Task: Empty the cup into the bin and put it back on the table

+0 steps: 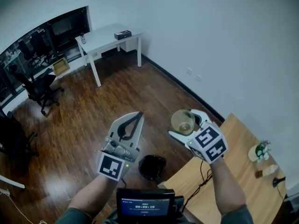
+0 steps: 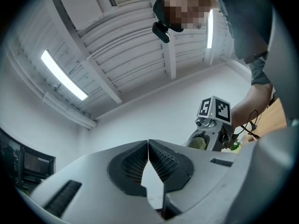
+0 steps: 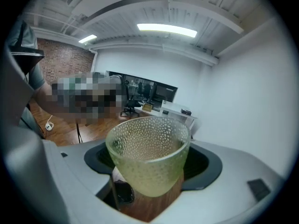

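Right gripper (image 3: 152, 163), downward-angled, around cup (image 3: 148, 146)

Two hand-held grippers (image 1: 138, 116) (image 1: 186, 124), one cup (image 1: 181, 121), one bin (image 1: 152, 167), two tables (image 1: 233, 174) (one white (image 1: 105, 38))

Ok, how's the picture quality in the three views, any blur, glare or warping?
Head view: dim, walls bowed, the cup slightly smeared. Left gripper view: strong fisheye with dark corners, the ceiling light blown out. Right gripper view: the cup sharp, the room behind soft, dark corners too.
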